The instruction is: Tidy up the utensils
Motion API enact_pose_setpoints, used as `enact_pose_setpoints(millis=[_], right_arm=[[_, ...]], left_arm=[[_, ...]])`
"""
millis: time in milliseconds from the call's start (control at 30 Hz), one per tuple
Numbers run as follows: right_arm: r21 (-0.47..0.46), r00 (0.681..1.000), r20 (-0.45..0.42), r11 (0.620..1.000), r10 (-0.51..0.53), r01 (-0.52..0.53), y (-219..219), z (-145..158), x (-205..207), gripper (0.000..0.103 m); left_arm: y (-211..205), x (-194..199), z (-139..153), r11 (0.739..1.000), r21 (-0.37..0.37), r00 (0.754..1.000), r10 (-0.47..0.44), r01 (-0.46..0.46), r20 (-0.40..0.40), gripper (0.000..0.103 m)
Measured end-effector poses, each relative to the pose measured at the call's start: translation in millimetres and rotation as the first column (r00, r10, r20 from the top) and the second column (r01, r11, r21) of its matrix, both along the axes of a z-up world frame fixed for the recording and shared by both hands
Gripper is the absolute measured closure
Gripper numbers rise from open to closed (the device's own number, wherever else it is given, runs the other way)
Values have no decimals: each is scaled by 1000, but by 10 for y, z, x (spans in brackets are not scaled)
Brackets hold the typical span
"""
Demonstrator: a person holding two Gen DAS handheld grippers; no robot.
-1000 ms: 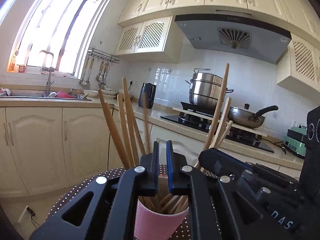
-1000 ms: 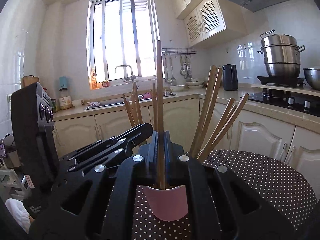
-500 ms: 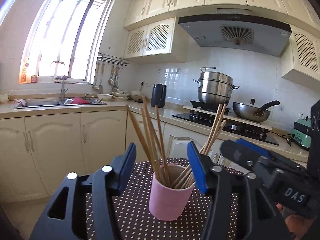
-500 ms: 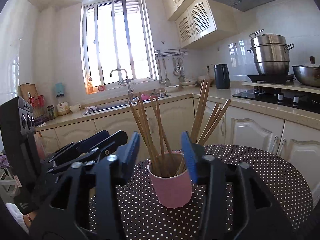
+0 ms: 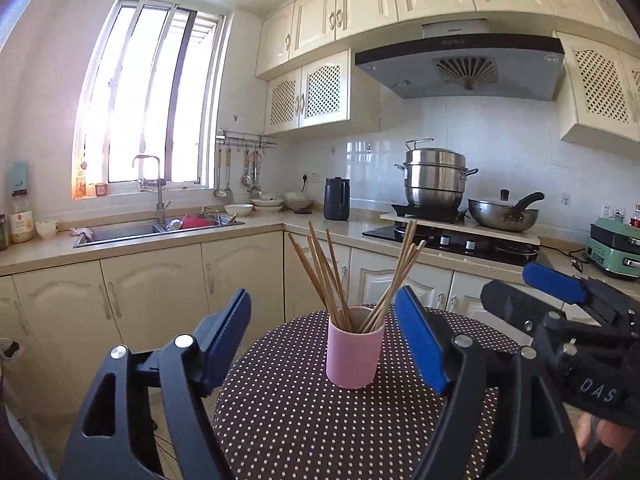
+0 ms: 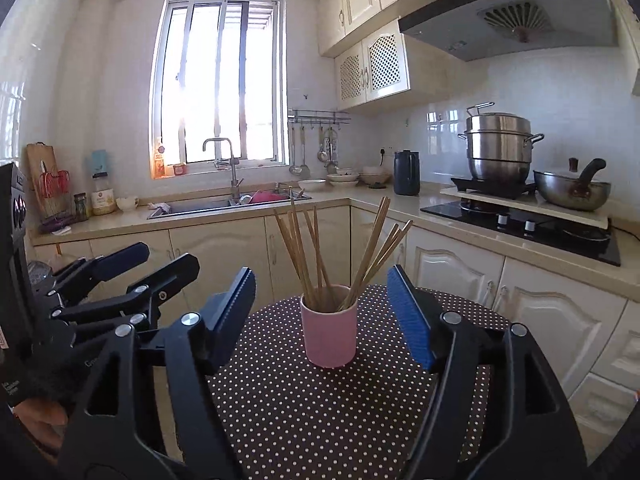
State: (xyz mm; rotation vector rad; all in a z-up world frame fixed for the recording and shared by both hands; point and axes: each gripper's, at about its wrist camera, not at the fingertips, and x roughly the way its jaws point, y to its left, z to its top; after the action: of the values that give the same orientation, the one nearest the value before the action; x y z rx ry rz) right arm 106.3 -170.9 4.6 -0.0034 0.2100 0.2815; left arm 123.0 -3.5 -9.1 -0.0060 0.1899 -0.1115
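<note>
- The left claw [image 5: 326, 330] and right claw [image 6: 322, 304] are both gaping wide, gripping nothing.
- The chopsticks [image 5: 332, 280] are leaning inside the pink cup [image 5: 354, 354] on the dotted table [image 5: 304, 420].

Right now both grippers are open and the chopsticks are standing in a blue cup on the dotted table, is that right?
Not quite: the cup is pink, as the left wrist view shows. The left gripper and right gripper are open, and the chopsticks stand in it on the dotted table.

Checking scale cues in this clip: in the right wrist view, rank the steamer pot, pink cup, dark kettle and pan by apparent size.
1. Steamer pot
2. Pan and pink cup: similar; the cup is much nearer, so I leave these unranked
3. Dark kettle
</note>
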Motion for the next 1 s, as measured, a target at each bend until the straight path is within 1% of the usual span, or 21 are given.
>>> enact_pose_setpoints(millis=[67, 200, 433, 500, 767, 1000], right_arm=[[-20, 1000, 16, 1000, -13, 14, 36, 25, -220, 32], [-27, 998, 49, 999, -33, 35, 58, 98, -591, 31], [-33, 997, 68, 998, -48, 50, 96, 163, -938, 30], [-30, 996, 74, 998, -49, 51, 94, 177, -1019, 30], [-13, 995, 87, 998, -56, 58, 72, 210, -1196, 29], [-12, 993, 97, 998, -63, 64, 72, 217, -1311, 28]], left_arm=[[-2, -194, 41, 1000, 0, 1000, 1, -1, 5, 29], [16, -527, 113, 1000, -11, 1000, 3, -3, 27, 28], [19, -1026, 158, 998, 4, 995, 62, -62, 73, 28], [14, -1157, 168, 996, 12, 992, 82, -84, 100, 28], [-13, -1391, 242, 996, 27, 989, 76, -80, 128, 28], [-35, -1469, 252, 997, 27, 988, 67, -72, 140, 28]])
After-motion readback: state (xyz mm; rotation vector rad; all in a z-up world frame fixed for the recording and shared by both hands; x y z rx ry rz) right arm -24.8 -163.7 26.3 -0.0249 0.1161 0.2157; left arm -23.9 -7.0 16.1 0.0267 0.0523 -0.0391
